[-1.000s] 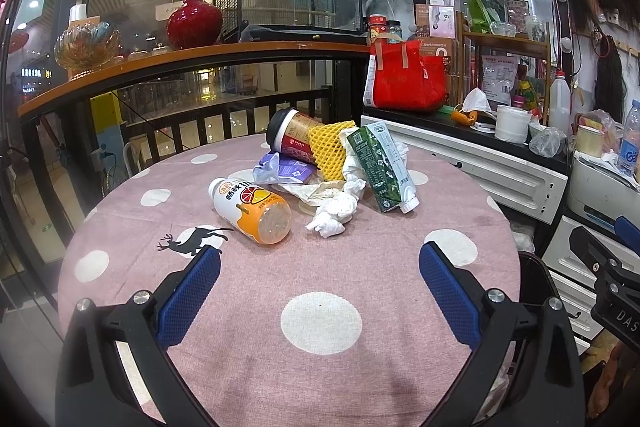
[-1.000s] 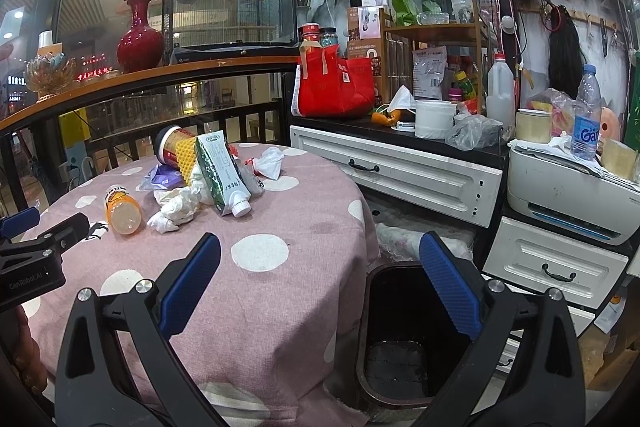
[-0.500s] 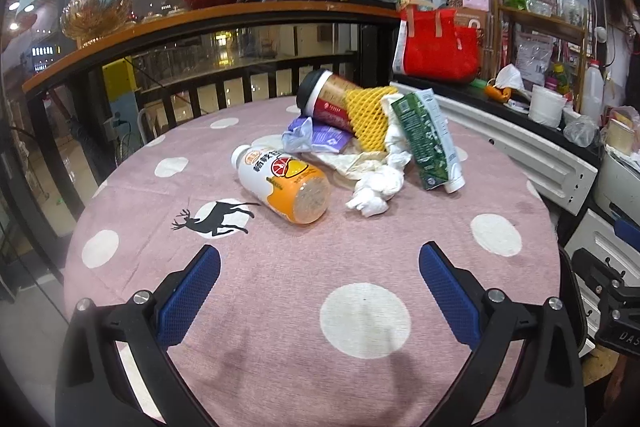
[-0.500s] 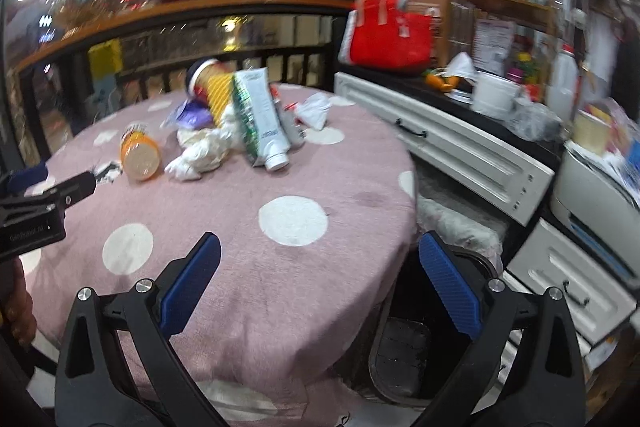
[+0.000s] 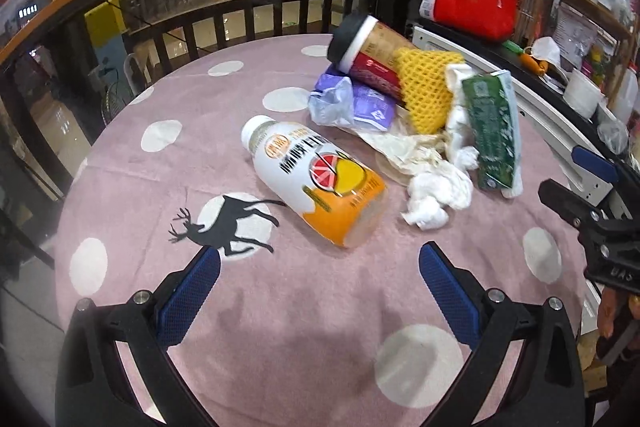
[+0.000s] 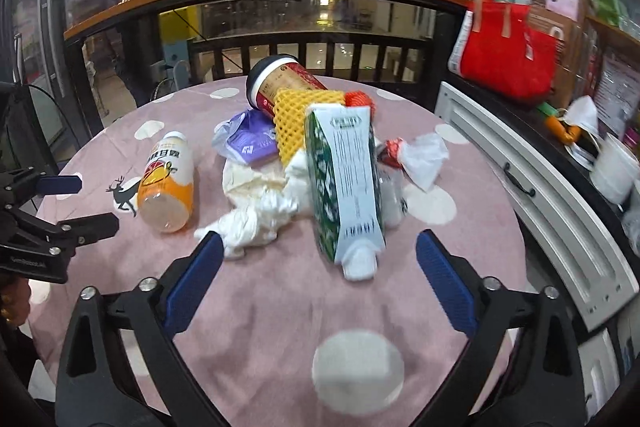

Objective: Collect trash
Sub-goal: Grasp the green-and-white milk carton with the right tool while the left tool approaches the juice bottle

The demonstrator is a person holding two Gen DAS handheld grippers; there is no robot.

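Both views now sit closer over the trash pile than a second ago; bin gone from right view. Right hand-held gripper [image 6: 316, 259]: jaws apart, just been closing a little, nothing between the pads; green carton [image 6: 344, 183] lies just ahead, cap end toward it. Left hand-held gripper [image 5: 320, 279]: jaws apart, empty, orange juice bottle [image 5: 316, 183] lying on its side just ahead. Pile mid-bench: crumpled white tissue [image 5: 436, 191], yellow foam net [image 5: 428, 87], tipped cup with black lid [image 5: 360, 51], purple wrapper [image 5: 356, 103]. Pink spotted bench [image 5: 304, 339] bare in front of both grippers. White drawer unit [image 6: 532, 203] close on right edge.
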